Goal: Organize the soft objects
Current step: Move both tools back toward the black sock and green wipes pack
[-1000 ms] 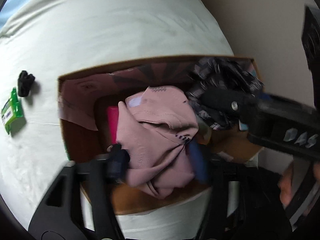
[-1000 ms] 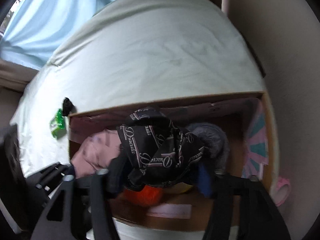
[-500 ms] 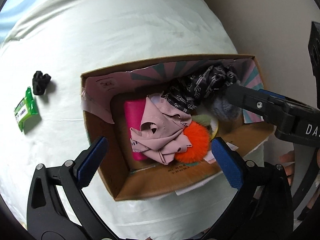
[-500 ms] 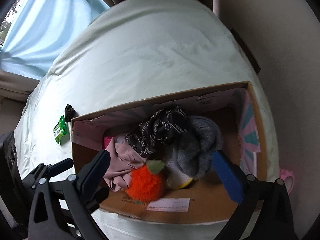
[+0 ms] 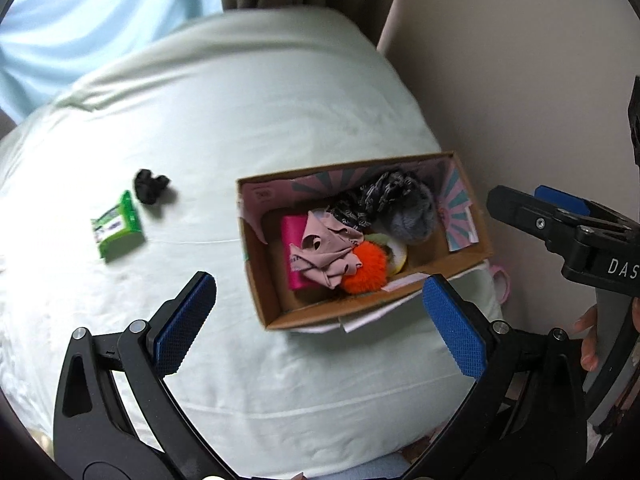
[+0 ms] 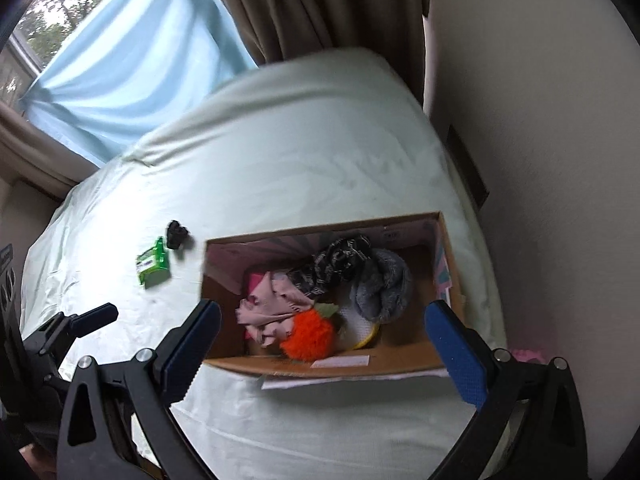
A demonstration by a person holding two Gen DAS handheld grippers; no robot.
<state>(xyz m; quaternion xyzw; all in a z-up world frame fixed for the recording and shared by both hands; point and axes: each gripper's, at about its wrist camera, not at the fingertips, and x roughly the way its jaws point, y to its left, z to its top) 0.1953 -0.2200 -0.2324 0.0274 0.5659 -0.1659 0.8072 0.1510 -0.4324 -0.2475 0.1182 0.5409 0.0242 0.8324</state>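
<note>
A cardboard box (image 5: 264,292) (image 6: 400,362) sits on the pale green bed. Inside lie a pink cloth (image 5: 326,254) (image 6: 272,308), a black patterned cloth (image 5: 374,198) (image 6: 334,262), a grey fuzzy item (image 5: 412,218) (image 6: 380,284), an orange pom-pom (image 5: 366,268) (image 6: 308,336) and a magenta item (image 5: 292,248). My left gripper (image 5: 320,324) is open and empty, above and in front of the box. My right gripper (image 6: 324,344) is open and empty, above the box's front edge; it also shows in the left wrist view (image 5: 560,232).
A green packet (image 5: 118,228) (image 6: 153,266) and a small black bundle (image 5: 151,187) (image 6: 177,235) lie on the bed (image 5: 240,112) left of the box. A wall runs along the right; curtains and a window are behind. A pink object (image 5: 502,284) lies by the box's right corner.
Both grippers let go of their cloths into the box, opened, and pulled back up and away. The pink and black patterned cloths now rest inside the box.
</note>
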